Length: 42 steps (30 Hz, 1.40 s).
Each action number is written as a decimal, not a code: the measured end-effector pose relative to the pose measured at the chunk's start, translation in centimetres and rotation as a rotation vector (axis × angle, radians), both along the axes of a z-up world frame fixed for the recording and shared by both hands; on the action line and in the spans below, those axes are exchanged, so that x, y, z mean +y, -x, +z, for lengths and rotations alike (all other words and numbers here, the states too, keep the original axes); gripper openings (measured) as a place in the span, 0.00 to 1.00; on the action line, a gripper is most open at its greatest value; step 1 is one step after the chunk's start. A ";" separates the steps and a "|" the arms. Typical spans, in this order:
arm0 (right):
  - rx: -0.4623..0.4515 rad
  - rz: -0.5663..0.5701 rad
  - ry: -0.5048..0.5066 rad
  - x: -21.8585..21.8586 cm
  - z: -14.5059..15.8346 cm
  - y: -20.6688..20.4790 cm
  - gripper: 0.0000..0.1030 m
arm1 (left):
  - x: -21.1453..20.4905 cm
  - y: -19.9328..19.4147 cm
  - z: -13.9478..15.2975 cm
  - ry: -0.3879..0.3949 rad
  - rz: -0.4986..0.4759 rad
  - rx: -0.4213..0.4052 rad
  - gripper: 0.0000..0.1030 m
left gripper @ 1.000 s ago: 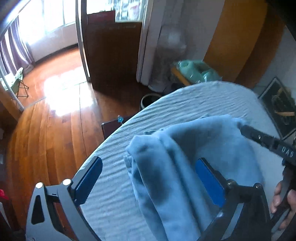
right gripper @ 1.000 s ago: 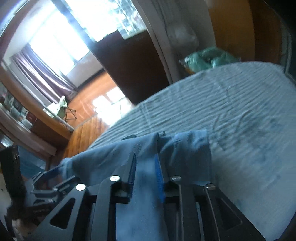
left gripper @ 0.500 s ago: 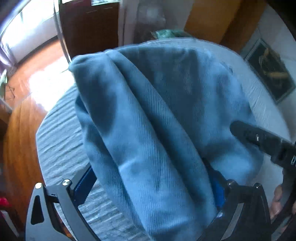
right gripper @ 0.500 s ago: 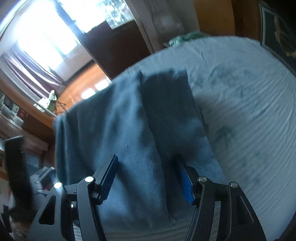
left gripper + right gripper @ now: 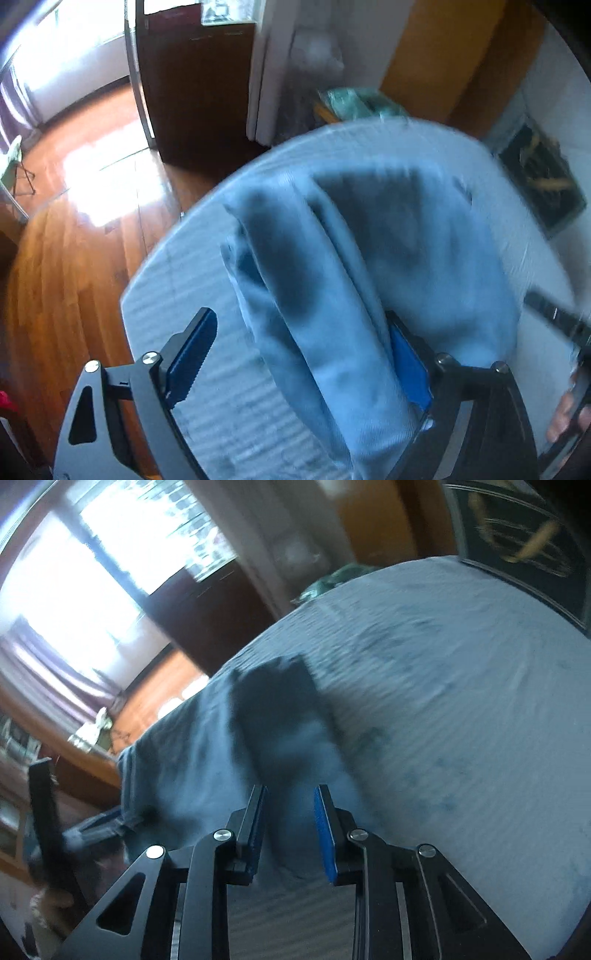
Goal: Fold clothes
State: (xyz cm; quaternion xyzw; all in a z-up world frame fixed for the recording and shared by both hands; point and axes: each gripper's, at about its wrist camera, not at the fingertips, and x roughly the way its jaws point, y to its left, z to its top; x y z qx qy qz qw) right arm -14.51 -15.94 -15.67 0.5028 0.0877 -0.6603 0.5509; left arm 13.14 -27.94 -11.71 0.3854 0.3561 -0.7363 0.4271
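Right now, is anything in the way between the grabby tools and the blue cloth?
Nothing visible is. The soft blue cloth garment already lies between the fingers of both tools, on the pale grey ribbed bedcover. The left tool and the right tool are both closing around it.

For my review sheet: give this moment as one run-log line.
task: fold clothes | blue garment bunched on striped bedcover | left gripper closing, cloth between jaws | right gripper closing over cloth | fold unfinished
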 end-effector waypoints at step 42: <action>-0.058 -0.071 -0.007 -1.2 -3.9 -3.6 0.31 | -1.9 5.0 -3.8 -0.020 -0.209 0.014 0.40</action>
